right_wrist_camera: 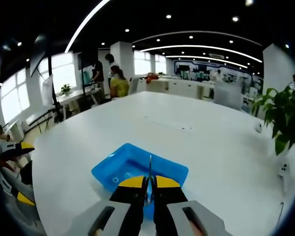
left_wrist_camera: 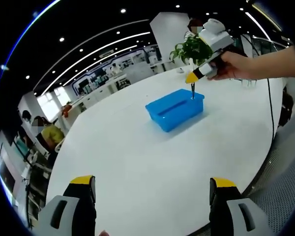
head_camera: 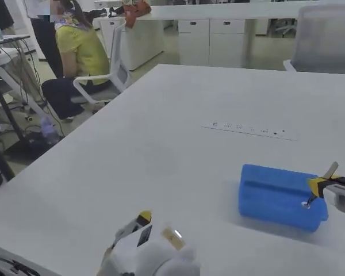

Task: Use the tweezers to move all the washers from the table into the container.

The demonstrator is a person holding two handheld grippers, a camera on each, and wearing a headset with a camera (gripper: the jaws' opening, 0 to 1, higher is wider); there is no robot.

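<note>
1. Tweezers (right_wrist_camera: 150, 167), clamped between the clenched right tongs (right_wrist_camera: 148, 183), hang over a broad white table (head_camera: 161, 149) in a large open-plan office. The office has curved rows of ceiling lights, white cabinets and more desks far beyond both tongs.
2. A person in a yellow top (head_camera: 80, 49) sits on a white chair (head_camera: 112, 75) past the table's far corner, well away from the left tongs (left_wrist_camera: 152, 189). A leafy green plant (right_wrist_camera: 282, 118) stands off to the right of the right tongs.
3. A blue container (head_camera: 276, 192), rectangular and shallow with a raised rim, rests on the table directly beneath the right tongs' tips and well ahead of the left tongs.
4. The left tongs are released, with the yellow-tipped jaws spread wide over bare table near its near edge. A hand (left_wrist_camera: 236, 64) holds the right tongs, whose yellow-tipped jaws are pressed together on the tweezers.
5. The tweezers are thin, dark and metallic, and they point down from the right tongs into the container near its rim.
6. One small pale washer (right_wrist_camera: 115, 180) appears to lie on the container floor, left of the right tongs' tips.
7. A flush strip (head_camera: 250, 129) in the tabletop beyond the right tongs carries small marks too blurred to read.
</note>
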